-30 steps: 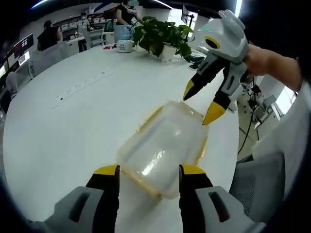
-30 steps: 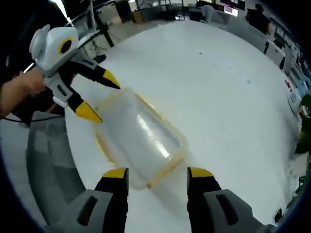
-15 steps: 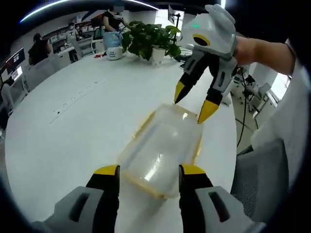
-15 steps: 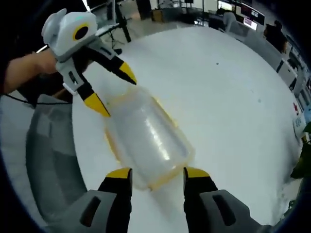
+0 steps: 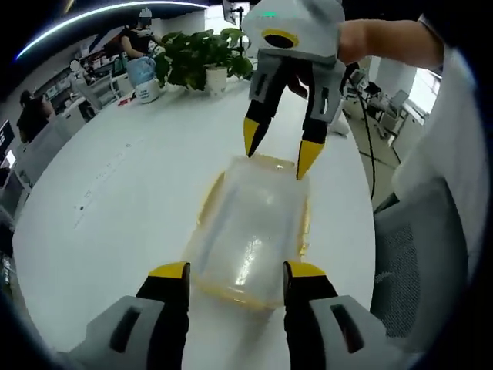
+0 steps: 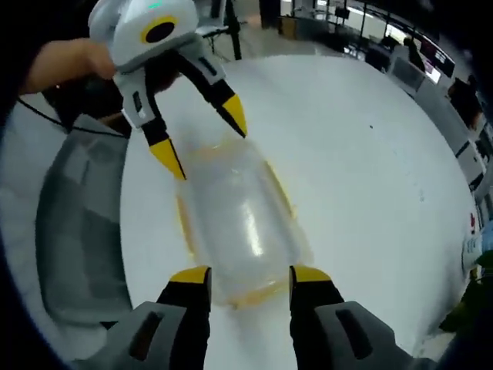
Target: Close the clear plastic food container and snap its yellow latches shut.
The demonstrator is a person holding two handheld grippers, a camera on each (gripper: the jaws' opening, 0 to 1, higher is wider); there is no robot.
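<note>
Item: clear container (image 5: 250, 231) with yellow latches, lid on, mid-frame on white counter (image 5: 115, 208).
Surroundings: grey chair (image 5: 420, 270) at right edge; potted plant (image 5: 202, 58) upper left. Left gripper (image 5: 235, 270) and right gripper (image 6: 240, 270) face each other at opposite ends of the container, jaws apart, gripping nothing.

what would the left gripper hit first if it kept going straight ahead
Probably the near end of the container, which lies just past the open left gripper, in line with the gap between its jaws. The right gripper waits at the far end. Height above the table is unclear.
</note>
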